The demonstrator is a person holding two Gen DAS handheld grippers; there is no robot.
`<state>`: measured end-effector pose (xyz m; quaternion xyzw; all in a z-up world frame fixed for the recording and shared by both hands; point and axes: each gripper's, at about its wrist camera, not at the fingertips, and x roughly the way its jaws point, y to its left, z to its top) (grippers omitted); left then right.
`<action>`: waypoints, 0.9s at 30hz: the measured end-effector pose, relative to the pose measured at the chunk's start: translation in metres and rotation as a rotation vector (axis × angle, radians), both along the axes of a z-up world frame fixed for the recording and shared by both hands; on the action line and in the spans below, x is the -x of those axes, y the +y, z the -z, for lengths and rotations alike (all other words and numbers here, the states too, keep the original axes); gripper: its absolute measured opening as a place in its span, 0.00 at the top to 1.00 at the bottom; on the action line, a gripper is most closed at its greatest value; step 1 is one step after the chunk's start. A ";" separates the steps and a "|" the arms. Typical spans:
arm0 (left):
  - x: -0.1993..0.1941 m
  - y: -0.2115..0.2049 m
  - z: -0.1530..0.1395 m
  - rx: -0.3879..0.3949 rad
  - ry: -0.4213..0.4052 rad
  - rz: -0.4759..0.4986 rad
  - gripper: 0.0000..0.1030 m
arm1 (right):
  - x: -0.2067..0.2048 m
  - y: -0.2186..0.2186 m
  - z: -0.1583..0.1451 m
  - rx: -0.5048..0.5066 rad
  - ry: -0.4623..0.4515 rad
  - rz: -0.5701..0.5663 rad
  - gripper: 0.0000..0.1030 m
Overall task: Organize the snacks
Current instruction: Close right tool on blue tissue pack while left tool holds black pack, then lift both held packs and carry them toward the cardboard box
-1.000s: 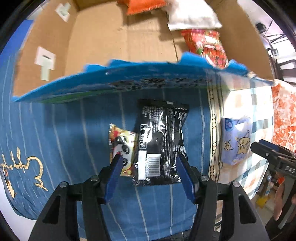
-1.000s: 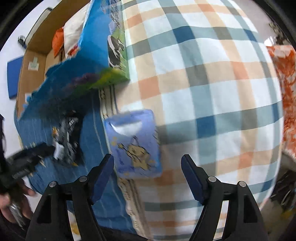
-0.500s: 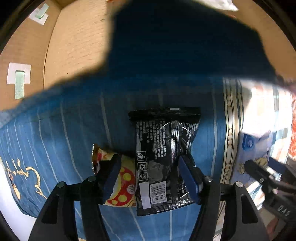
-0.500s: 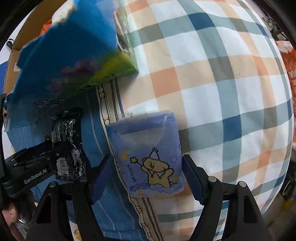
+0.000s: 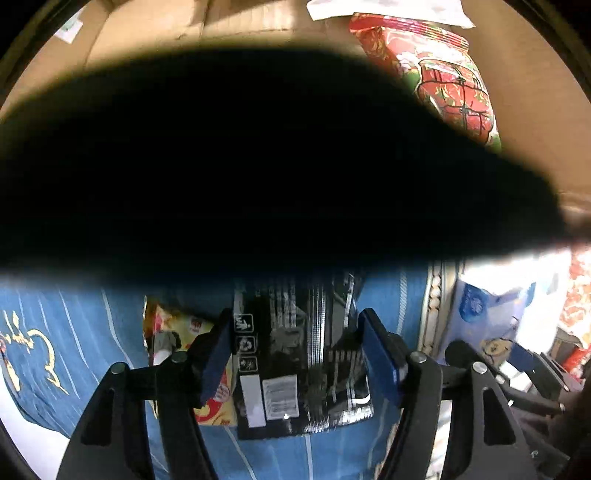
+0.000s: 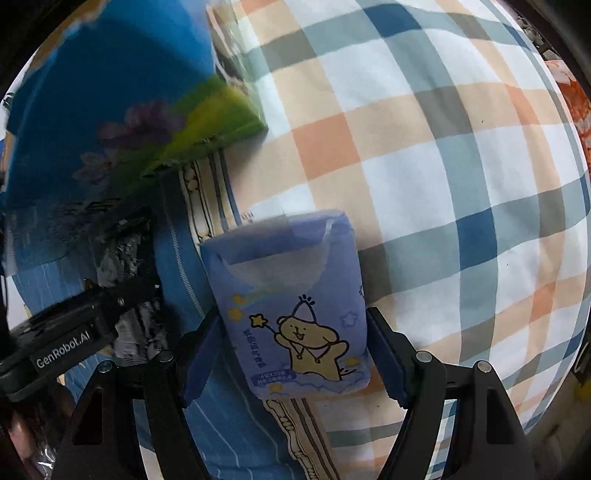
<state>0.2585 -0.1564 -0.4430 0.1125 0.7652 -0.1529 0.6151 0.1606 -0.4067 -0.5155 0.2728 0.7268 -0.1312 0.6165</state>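
Observation:
A black snack packet (image 5: pixel 301 354) lies on the blue striped cloth, and my left gripper (image 5: pixel 297 358) stands open with a finger on each side of it. A yellow-red snack packet (image 5: pixel 173 336) sits under its left edge. A purple pack with a bear drawing (image 6: pixel 291 314) rests on the cloth, and my right gripper (image 6: pixel 293 362) is open around its near end. A big blue bag (image 6: pixel 110 110) lies close to both cameras and blacks out most of the left wrist view.
Beyond the blue bag stands an open cardboard box (image 5: pixel 535 92) holding a red snack bag (image 5: pixel 450 81) and a white bag (image 5: pixel 388 7). A checked cloth (image 6: pixel 443 166) spreads to the right. The left gripper's body (image 6: pixel 66 350) shows at the right view's left edge.
Both grippers have moved forward and down onto their packets. The blue bag now fills much more of the left wrist view as a dark mass.

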 end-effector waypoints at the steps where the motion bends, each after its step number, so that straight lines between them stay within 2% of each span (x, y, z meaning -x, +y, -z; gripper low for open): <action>1: 0.000 -0.002 0.000 -0.005 -0.015 0.003 0.37 | 0.000 0.003 0.003 -0.001 0.007 0.000 0.25; 8: 0.008 -0.006 -0.004 -0.002 -0.076 0.020 0.45 | 0.002 0.012 0.010 0.027 0.021 0.003 0.25; 10: 0.012 -0.003 -0.007 -0.001 -0.085 0.022 0.47 | 0.000 0.017 0.012 0.045 0.025 0.008 0.31; 12: 0.018 -0.001 -0.013 -0.004 -0.097 0.030 0.48 | -0.001 0.020 0.012 0.070 0.037 0.001 0.41; 17: 0.050 0.001 -0.033 0.012 -0.109 0.045 0.48 | 0.007 0.027 0.005 0.045 0.053 -0.035 0.52; 23: 0.104 0.028 -0.053 0.016 -0.115 0.090 0.48 | 0.037 0.052 0.000 0.052 0.098 -0.161 0.53; 27: 0.131 0.043 -0.036 -0.027 -0.084 0.098 0.48 | 0.054 0.067 0.005 0.082 0.126 -0.203 0.51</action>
